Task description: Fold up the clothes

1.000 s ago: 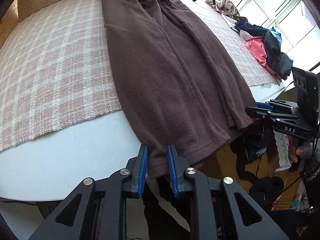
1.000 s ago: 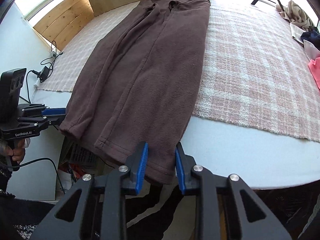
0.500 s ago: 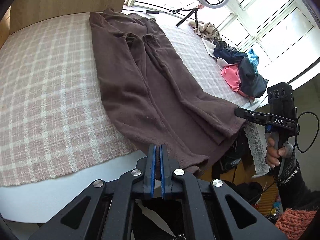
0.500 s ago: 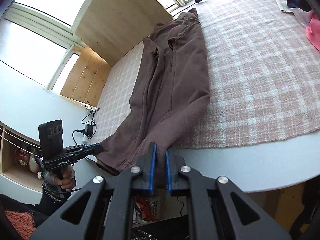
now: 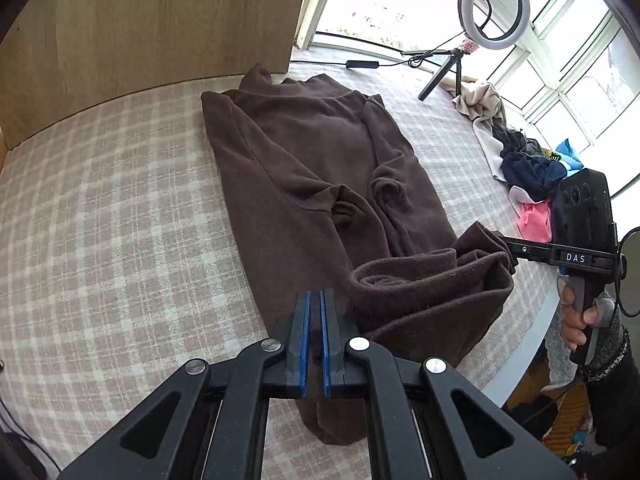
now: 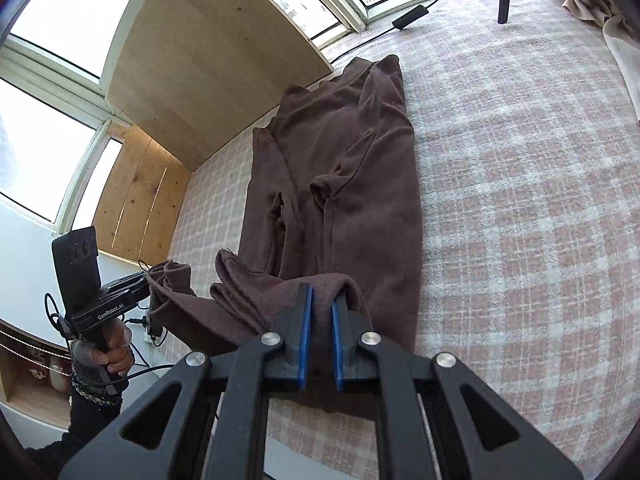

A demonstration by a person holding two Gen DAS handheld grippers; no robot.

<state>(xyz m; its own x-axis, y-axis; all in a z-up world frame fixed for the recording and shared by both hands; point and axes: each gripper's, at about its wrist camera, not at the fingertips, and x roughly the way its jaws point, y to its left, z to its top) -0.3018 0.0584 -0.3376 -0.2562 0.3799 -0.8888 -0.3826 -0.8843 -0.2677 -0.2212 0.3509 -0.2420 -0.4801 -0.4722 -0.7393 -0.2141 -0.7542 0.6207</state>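
Left wrist view: both grippers, left [image 5: 314,344] and right [image 6: 320,346], clamped on the brown garment's [image 5: 320,184] hem, carry it above the plaid cloth [image 5: 112,240]; next, judging by the half-made fold, lay hem onto collar.

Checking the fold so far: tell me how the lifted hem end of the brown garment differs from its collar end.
The hem end is raised and bunched into a loose roll; the collar end lies flat on the checked blanket. The hem end is pinched by the left gripper and right gripper, both shut on it; the collar end is untouched, near the wooden panel. Both are the same brown fleece.
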